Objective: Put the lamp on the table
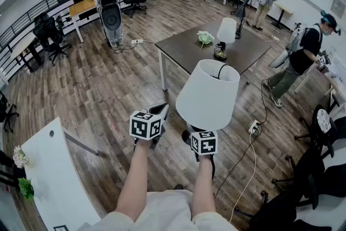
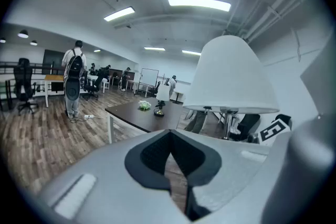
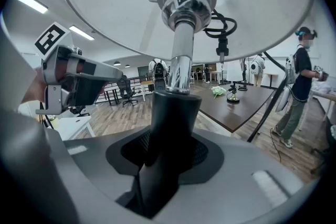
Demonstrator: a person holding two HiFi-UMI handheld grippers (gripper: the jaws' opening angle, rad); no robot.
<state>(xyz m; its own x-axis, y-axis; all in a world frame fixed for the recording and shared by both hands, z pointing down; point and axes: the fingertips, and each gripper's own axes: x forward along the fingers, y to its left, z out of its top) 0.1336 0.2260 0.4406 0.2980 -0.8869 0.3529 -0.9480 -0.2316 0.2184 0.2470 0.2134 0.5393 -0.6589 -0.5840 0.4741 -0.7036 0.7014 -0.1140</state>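
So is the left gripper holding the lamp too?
No, the left gripper is shut on nothing; only the right gripper grips the lamp.

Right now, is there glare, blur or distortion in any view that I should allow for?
Head view: sharp, evenly lit, strong fisheye bending the floorboards. Left gripper view: ceiling light blown white, corners vignetted black. Right gripper view: the lamp crowds the top with its shade, chrome pole glinting, room behind is readable.

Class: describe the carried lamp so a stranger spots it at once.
From the dark table mid-room, look nearer, to the right gripper. It grips the lamp by its black stem. Unlike the small lamp on that table, it is held aloft.
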